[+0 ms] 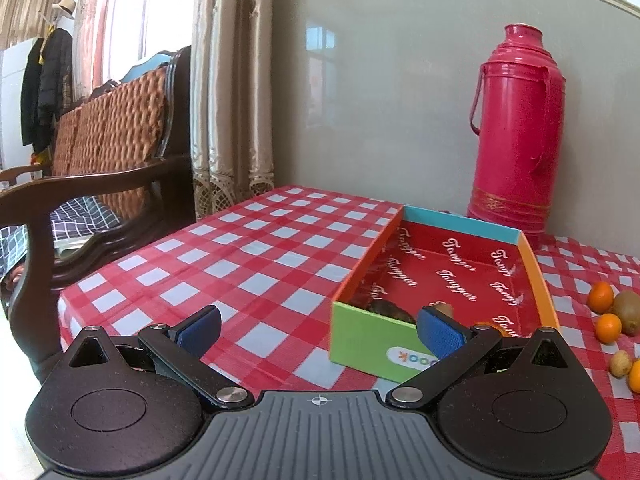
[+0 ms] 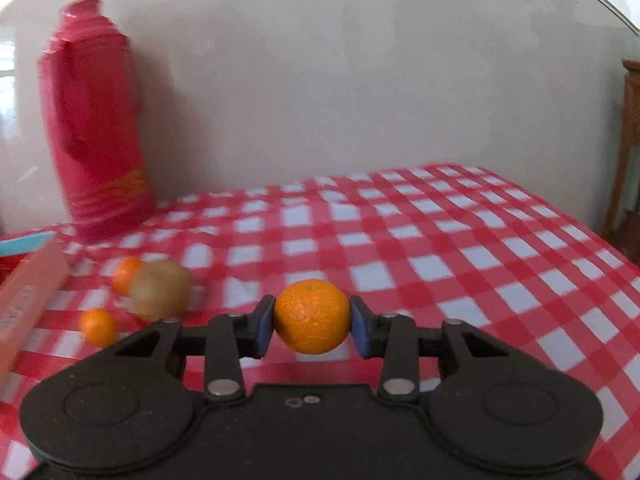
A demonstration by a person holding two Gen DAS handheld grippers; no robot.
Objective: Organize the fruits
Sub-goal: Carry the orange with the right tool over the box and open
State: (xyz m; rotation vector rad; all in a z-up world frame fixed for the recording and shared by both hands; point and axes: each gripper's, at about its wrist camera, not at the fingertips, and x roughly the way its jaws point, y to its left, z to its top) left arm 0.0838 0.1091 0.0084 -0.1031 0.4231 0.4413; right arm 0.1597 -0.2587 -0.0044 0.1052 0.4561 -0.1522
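Now mid-carry: right tool [image 2: 312, 322] pinching small round orange tangerine [image 2: 312, 317] clear of checked desk [image 2: 460, 248], left tool [image 1: 319, 326] spread; next, leftward into red-lined cardboard box [image 1: 448, 272].

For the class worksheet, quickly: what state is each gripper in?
Left gripper: open, holding nothing.
Right gripper: closed on a mandarin.

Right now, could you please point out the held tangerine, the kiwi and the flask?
tangerine [image 2: 312, 316], right wrist view, middle of its peel.
kiwi [image 2: 160, 294], right wrist view, its brown side.
flask [image 1: 516, 136], left wrist view, its body.
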